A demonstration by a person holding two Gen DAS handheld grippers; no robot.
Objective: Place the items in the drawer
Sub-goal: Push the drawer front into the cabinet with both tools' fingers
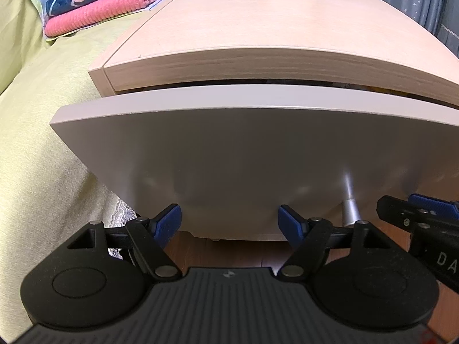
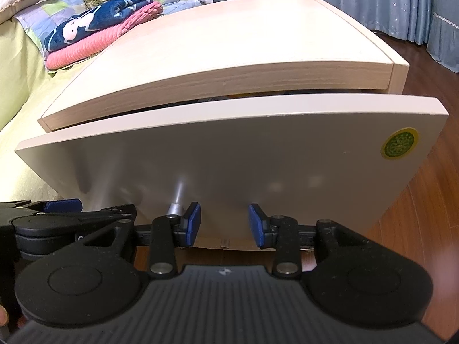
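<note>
**A:** so where's everything at? the drawer [image 1: 229, 149] on that pale wood nightstand [image 1: 258, 28] looks nearly shut to me, just a thin dark slit left along its top edge.

**B:** yeah, and whatever's inside is barely peeking through the slit, a bit of yellow maybe, can't tell what. Both grippers are right up against the drawer front, low down. Left gripper [image 1: 229, 223] has its blue pads spread wide with nothing between them. Right gripper [image 2: 223, 223] is parted too, a bit narrower, also empty.

**A:** what about the handle?

**B:** that's the thing to watch. The silver knob [image 2: 176, 203] sticks straight out of the front toward the cameras, and it sits between the two grippers: just right of the left one's right finger, and nearly touching the outside of the right one's left finger. Neither has it between the pads.

**A:** so nobody's gripping anything?

**B:** nope. My guess is it's a push to close, so the drawer's travel runs straight ahead, away from both. The two sit either side of the knob, so a shove from both should go in square. If it needs reopening, the right gripper is closer to the knob and only needs a small sidestep to its left.
</note>
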